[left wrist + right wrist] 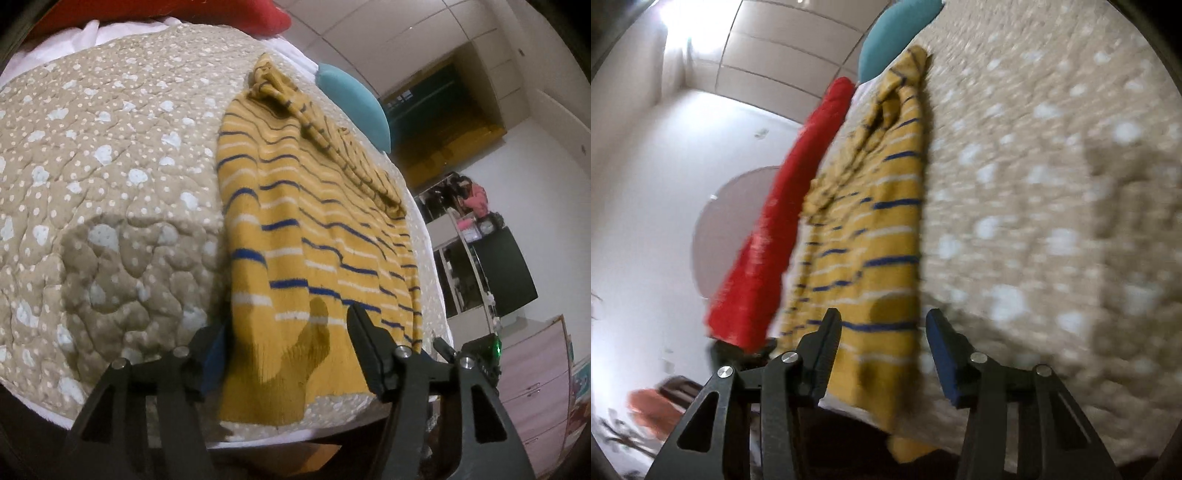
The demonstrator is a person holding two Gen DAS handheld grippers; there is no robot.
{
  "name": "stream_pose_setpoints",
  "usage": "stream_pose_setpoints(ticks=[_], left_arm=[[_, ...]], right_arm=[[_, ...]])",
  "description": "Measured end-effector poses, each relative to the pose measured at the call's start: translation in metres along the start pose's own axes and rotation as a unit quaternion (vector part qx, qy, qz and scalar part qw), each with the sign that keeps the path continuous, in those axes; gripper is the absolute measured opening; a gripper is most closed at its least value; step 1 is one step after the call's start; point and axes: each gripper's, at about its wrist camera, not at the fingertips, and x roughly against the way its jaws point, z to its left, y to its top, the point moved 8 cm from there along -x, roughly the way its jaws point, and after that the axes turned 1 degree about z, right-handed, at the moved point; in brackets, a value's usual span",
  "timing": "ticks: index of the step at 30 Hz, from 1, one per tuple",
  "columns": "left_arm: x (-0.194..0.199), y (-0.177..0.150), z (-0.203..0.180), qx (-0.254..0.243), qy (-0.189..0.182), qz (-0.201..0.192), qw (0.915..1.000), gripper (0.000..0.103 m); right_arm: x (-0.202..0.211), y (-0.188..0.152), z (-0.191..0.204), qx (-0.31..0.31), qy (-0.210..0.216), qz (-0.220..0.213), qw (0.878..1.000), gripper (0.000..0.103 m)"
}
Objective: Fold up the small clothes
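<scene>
No writing or brand could be read in either view. A yellow sweater point(314, 229) with blue and white stripes lay flat on the dotted beige quilt point(110, 166), filling the centre of both frames, its hem at the bottom edge. The left gripper point(284, 332) was spread wide, its 2 fingers straddling the hem. The right gripper point(882, 332), in a blurred view, was likewise released over the hem. A teal cushion point(354, 99) sat at upper right, a red pillow point(775, 229) at left.
</scene>
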Motion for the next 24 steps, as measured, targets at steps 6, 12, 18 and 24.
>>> stream_pose_setpoints(ticks=[6, 12, 18, 24], left_arm=[[-0.011, 0.006, -0.011, 0.004, -0.025, 0.014, 0.9996, 0.09], [-0.023, 0.016, -0.02, -0.004, -0.017, 0.016, 0.9997, 0.082], [-0.004, 0.017, 0.009, 0.033, 0.037, 0.014, 0.9987, 0.009], [0.034, 0.006, -0.012, 0.005, 0.03, -0.01, 0.9995, 0.008]], right_arm=[[-0.01, -0.014, 0.0, -0.01, 0.036, 0.031, 0.999, 0.053], [-0.053, -0.016, 0.031, 0.047, 0.025, 0.056, 0.997, 0.054], [-0.059, -0.023, 0.028, 0.027, 0.016, 0.07, 0.997, 0.013], [-0.024, -0.018, 0.038, 0.022, 0.042, 0.044, 0.998, 0.011]])
